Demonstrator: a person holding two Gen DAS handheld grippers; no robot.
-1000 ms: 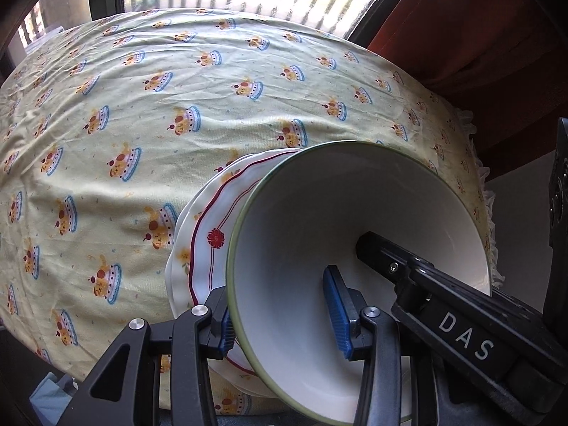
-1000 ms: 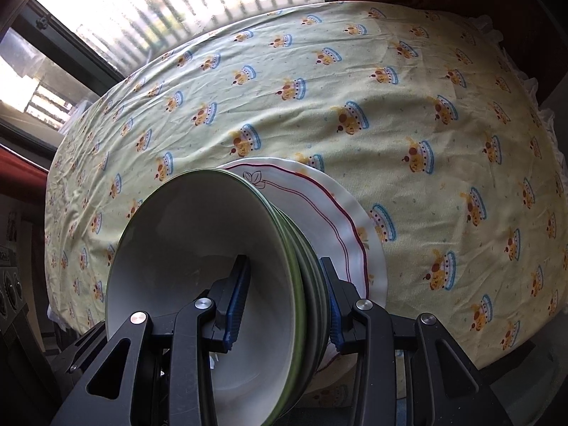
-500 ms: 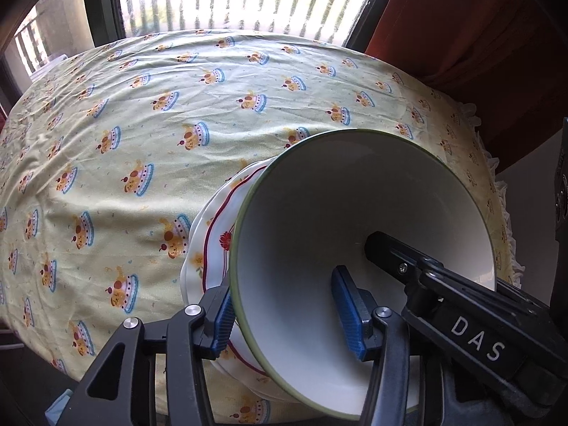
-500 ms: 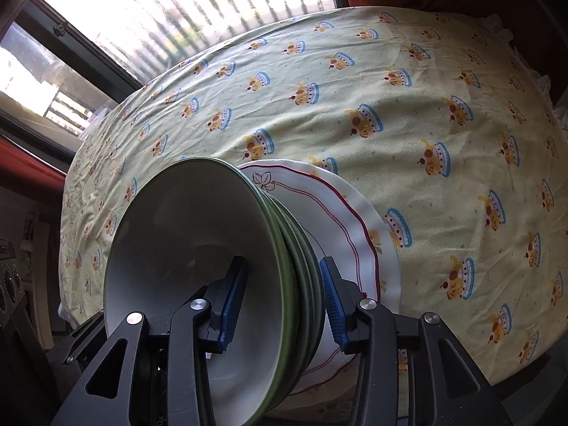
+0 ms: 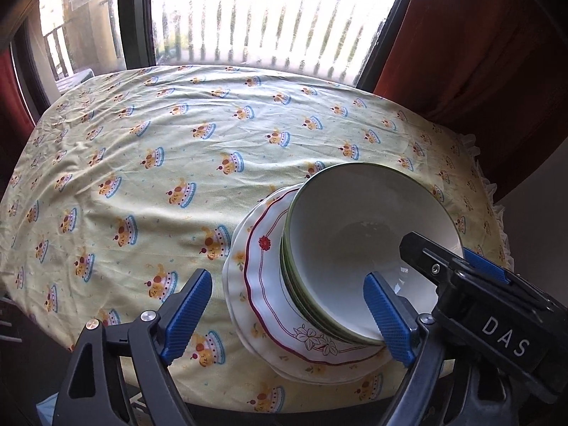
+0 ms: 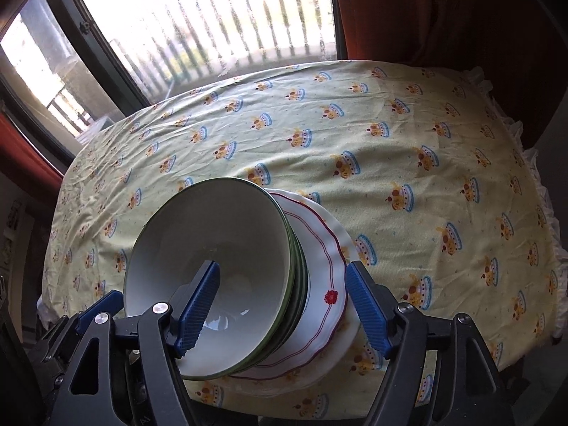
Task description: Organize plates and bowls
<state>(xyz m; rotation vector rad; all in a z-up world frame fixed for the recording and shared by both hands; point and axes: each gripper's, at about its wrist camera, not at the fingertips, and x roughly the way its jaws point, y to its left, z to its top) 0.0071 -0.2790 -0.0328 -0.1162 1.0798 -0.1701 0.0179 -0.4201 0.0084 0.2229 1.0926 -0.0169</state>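
Observation:
A stack of green-rimmed white bowls (image 5: 355, 220) (image 6: 213, 248) sits on red-trimmed white plates (image 5: 262, 284) (image 6: 326, 266) near the front edge of the table. My left gripper (image 5: 287, 314) hangs over the stack's left side, jaws opening. One pad floats inside the top bowl, the other stands clear beyond the plate rim. My right gripper (image 6: 283, 307) straddles the opposite side the same way, jaws opening, with neither pad pressing the dishes. Its black body marked DAS (image 5: 497, 326) shows in the left wrist view.
A pale yellow tablecloth (image 5: 159, 142) with a cake print covers the round table; its frilled edge (image 6: 532, 184) falls off at the right. A bright window (image 5: 269, 14) lies behind, with a dark red curtain (image 5: 479, 35) to the right.
Both grippers were shut on the rim of the stack; both have let go, spread their jaws and drawn up and back. The stack stands on the cloth.

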